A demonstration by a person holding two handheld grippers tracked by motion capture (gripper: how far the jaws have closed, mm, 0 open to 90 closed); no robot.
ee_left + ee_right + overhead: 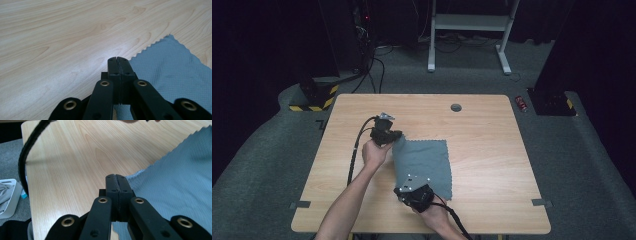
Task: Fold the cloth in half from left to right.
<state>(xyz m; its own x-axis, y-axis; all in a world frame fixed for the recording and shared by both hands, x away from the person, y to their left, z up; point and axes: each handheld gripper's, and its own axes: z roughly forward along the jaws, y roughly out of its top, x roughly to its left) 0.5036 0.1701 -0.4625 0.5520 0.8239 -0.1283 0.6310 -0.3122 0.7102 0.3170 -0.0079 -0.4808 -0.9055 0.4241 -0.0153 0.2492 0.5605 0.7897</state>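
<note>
High view shows the wooden table [482, 130] under me, the biggest thing here, with grey carpet all around it. On its middle, a little toward my side, lies the blue-grey cloth [427, 165], mostly flat, its zigzag edge showing along the far and right sides; its left edge looks lifted or rumpled where my grippers meet it. My left gripper [396, 138] sits at the cloth's far left corner, its cable looping back along my forearm. My right gripper [404, 186] is at the near left corner, close to the table's front edge. In the left gripper view my jaws are pressed fully together, and the cloth [172, 67] runs up beside and under them; whether a fold is pinched between the pads I cannot tell. In the right gripper view the jaws are likewise closed tight, the cloth [180, 185] rising beside them, and again I cannot tell whether they have fabric. A small round grommet [456, 107] sits near the table's far edge.
</note>
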